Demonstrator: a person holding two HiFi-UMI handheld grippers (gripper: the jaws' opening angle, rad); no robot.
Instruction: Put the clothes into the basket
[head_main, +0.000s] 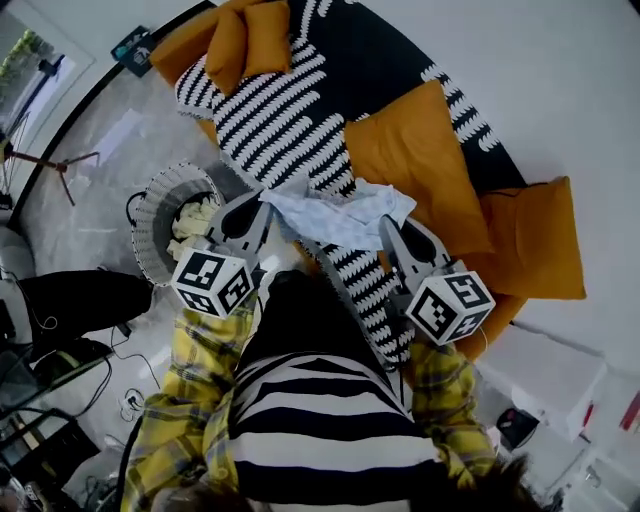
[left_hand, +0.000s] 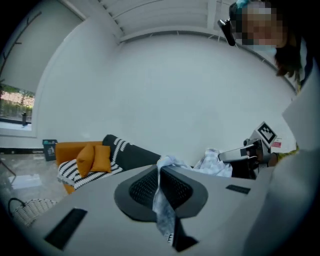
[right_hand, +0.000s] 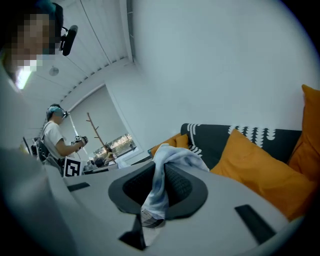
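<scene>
Head view: the pale cloth (head_main: 340, 215) hangs stretched crosswise between both grippers, over the sofa (head_main: 400, 50). The basket (head_main: 150, 205) sits on the floor down to the left, on the left gripper's (head_main: 264, 203) side and well apart from the right gripper (head_main: 392, 228). So the cloth has to swing leftward, I'd say. Left gripper view: jaws pressed tight on a cloth edge. Right gripper view: jaws likewise pinching a fold of cloth.

Overhead and level — sofa (head_main: 385, 50) probably shared
</scene>
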